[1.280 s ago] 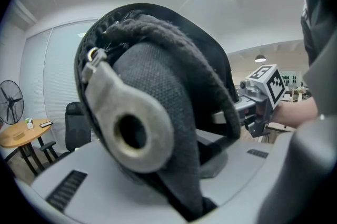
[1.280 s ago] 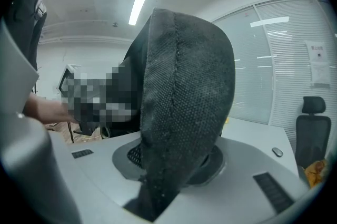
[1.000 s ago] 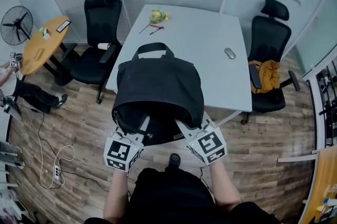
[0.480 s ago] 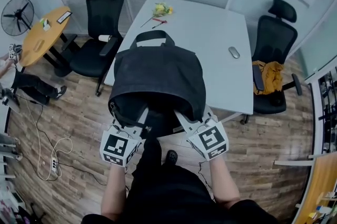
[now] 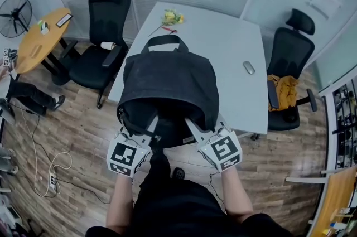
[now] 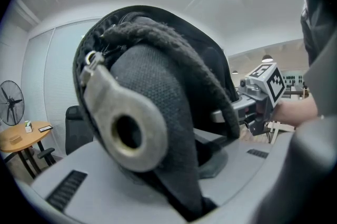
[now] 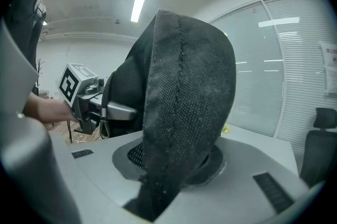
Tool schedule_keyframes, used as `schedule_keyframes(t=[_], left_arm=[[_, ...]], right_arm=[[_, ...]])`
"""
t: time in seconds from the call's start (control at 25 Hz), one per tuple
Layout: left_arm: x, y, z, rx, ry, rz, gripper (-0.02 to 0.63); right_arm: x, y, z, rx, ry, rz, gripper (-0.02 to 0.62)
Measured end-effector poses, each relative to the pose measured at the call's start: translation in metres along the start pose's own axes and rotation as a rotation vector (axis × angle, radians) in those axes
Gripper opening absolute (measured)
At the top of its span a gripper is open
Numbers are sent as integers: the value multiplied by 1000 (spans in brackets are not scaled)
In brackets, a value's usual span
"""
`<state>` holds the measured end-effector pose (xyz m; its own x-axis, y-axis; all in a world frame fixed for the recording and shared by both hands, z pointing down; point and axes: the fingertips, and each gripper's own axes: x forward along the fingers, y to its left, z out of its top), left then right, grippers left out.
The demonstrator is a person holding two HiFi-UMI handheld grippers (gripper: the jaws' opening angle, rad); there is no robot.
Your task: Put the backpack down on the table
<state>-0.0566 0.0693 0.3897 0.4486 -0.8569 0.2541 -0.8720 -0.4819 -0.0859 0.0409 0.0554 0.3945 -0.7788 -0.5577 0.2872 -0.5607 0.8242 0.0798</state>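
A black backpack (image 5: 170,85) hangs in the air over the near end of the white table (image 5: 223,46), its carry handle pointing away from me. My left gripper (image 5: 146,125) is shut on the backpack's near left side, where padded black fabric (image 6: 158,112) and a grey metal ring (image 6: 124,128) fill its own view. My right gripper (image 5: 192,125) is shut on the near right side, with a thick fold of woven black fabric (image 7: 184,112) pinched between its jaws. Each gripper view shows the other gripper beside the bag.
On the table's far end lie a yellow flower (image 5: 170,17) and a red pen (image 5: 169,29); a grey mouse (image 5: 249,67) sits at the right. Black office chairs (image 5: 103,35) stand either side, the right one (image 5: 287,57) with a yellow bag. A round wooden table (image 5: 39,38) stands left.
Both grippers and the backpack have moved forward together, so more of the bag now hangs over the table's near end. The grip on both sides is unchanged.
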Motion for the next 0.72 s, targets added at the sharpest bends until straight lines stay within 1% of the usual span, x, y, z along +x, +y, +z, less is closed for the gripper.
schedule_keyframes(t=[0.36, 0.72], left_arm=[[46, 65, 5, -3, -3, -41, 97], [81, 119, 0, -9, 3, -95, 98]], right_arm=[[64, -37, 15, 17, 16, -33, 110], [118, -59, 22, 40, 47, -73, 110]])
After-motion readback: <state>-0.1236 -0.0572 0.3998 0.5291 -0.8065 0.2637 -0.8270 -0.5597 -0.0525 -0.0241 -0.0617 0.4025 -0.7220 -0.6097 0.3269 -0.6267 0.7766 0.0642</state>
